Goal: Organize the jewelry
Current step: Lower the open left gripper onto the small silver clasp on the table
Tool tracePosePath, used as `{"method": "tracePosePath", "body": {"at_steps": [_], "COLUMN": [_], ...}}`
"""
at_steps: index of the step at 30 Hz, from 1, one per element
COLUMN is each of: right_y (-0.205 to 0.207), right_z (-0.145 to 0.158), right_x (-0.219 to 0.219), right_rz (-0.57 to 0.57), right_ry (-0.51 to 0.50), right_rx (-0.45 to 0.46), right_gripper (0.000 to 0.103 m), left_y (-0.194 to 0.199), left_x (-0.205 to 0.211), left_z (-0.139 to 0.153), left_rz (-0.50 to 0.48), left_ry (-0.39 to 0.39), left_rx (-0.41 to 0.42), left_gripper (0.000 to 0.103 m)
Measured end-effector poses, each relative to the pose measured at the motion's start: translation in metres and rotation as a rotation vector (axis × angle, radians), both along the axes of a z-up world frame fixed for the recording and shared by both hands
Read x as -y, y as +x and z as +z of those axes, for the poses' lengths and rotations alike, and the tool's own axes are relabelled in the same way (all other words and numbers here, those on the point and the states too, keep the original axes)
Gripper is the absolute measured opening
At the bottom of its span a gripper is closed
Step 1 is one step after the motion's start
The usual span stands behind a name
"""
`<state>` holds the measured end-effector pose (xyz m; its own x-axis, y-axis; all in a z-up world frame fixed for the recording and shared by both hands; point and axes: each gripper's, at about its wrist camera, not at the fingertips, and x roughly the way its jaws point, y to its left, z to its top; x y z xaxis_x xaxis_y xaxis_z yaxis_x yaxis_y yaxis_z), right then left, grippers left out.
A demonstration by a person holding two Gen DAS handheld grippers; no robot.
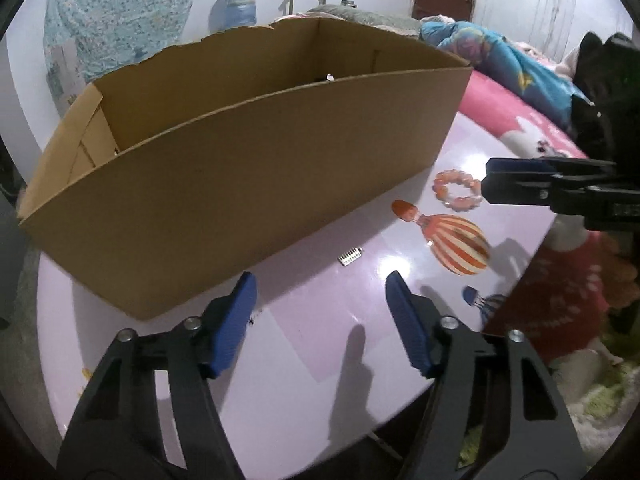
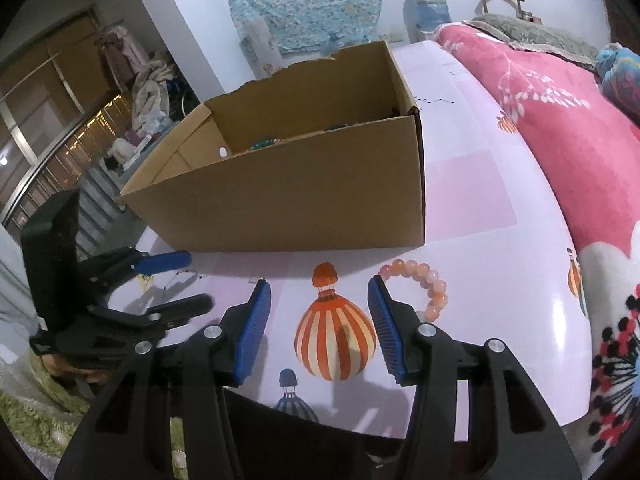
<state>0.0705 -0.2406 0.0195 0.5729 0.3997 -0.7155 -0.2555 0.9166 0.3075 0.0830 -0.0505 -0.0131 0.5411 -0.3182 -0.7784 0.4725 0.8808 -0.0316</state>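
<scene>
My 2 grippers hang over the glossy lilac table (image 2: pixel 472 184), both spread with nothing between the pads. The pink bead bracelet (image 2: pixel 420 284) lies flat on the table, near the front wall of the cardboard box (image 2: pixel 304 200) and just beside the printed orange balloon. My right gripper (image 2: pixel 320 324) sits low with its right-hand pad close to the bracelet's near edge; from the left wrist view the same bracelet (image 1: pixel 457 190) lies just off that gripper's tips. My left gripper (image 1: pixel 320 320) is open above a small silvery comb-like piece (image 1: pixel 351 257), possibly a hair clip or clasp, though it is too small to be sure.

The bracelet should be light, with hard, smooth, round beads, probably on a stretchy cord, so it will sag and may roll or squirt out of a pinch. I'd take it across 1 side of the ring, pads straddling the beads, and close gently. The flat silvery piece looks thin and slippery on this shiny top, best gripped by its long edges.
</scene>
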Motion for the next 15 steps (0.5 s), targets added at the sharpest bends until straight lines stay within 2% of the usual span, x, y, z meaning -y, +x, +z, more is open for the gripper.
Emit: {"method": "tracePosePath", "body": {"at_steps": [6,9,11,15], "right_y": [0.0,0.001,0.002,0.003], "right_z": [-0.003,-0.006,-0.008,-0.01], "right_x": [0.0,0.001,0.002,0.005], "right_rz": [-0.035,-0.041,-0.043,-0.044], "right_ry": [-0.021,-0.017,-0.009,0.008], "right_rx": [0.007,0.006,0.003,0.0], "right_gripper": [0.05,0.05,0.05,0.05], "left_y": [0.007,0.014,0.019,0.021], "left_x": [0.023,0.027,0.027,0.033], "left_z": [-0.006,-0.011,-0.014,-0.018], "left_rz": [-0.029,0.009,0.036,0.065], "left_ry": [-0.002,-0.012,-0.024,0.019], "left_rx": [-0.012,-0.041,-0.058,-0.034], "left_gripper": [0.052,0.039,0.035,0.033]}}
